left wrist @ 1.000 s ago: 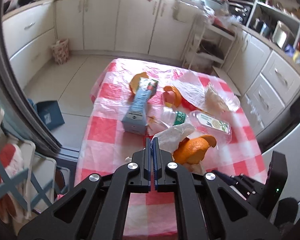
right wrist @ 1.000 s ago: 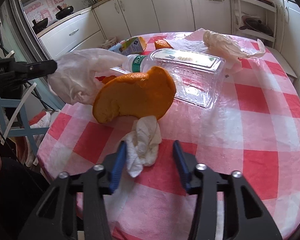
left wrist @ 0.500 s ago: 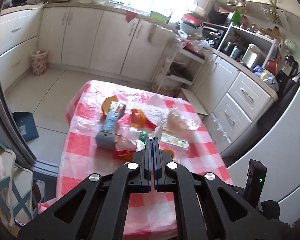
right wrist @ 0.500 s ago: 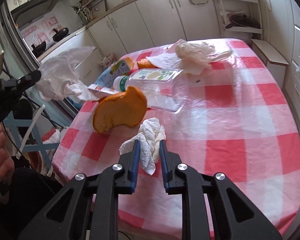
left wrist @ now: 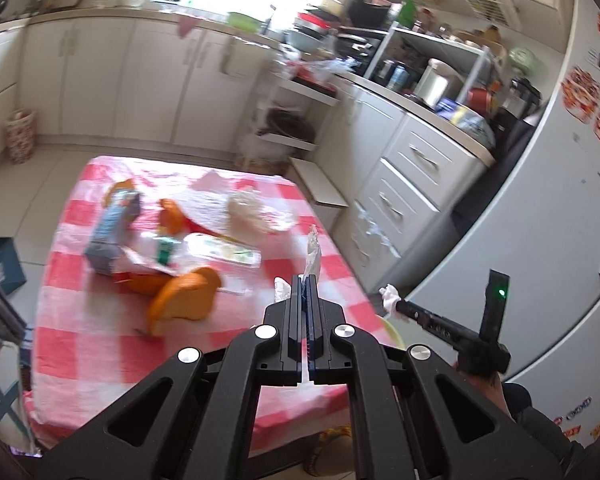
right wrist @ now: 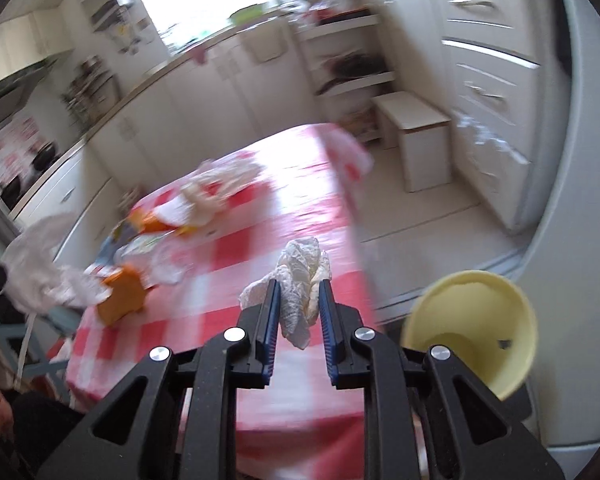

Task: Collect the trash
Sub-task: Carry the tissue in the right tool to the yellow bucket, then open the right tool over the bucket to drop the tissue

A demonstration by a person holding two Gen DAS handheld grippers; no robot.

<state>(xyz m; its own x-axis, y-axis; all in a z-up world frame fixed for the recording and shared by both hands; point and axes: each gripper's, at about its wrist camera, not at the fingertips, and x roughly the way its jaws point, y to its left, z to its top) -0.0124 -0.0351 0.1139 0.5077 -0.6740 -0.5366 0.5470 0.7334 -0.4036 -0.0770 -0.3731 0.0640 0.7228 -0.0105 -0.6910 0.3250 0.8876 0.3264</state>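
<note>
My left gripper (left wrist: 305, 280) is shut on a thin white plastic wrapper (left wrist: 313, 254), held above the table's right side; it also shows in the right wrist view (right wrist: 32, 268). My right gripper (right wrist: 299, 294) is shut on a crumpled white tissue (right wrist: 300, 276), lifted off the checked tablecloth (right wrist: 260, 248) near the table's right edge. The right gripper (left wrist: 396, 304) also shows in the left wrist view with the tissue (left wrist: 388, 294) at its tip. A yellow bin (right wrist: 472, 316) stands on the floor by the table, lower right.
On the table lie an orange peel (left wrist: 184, 300), a clear plastic bottle (left wrist: 216, 252), a blue carton (left wrist: 114, 232), more peel (left wrist: 170, 212) and a crumpled paper (left wrist: 252, 212). White cabinets (left wrist: 400, 184) and a fridge (left wrist: 540, 200) stand to the right.
Both grippers have lifted and swung right, away from the trash pile. The right gripper has closed on the tissue and raised it off the table; the yellow bin has come into view.
</note>
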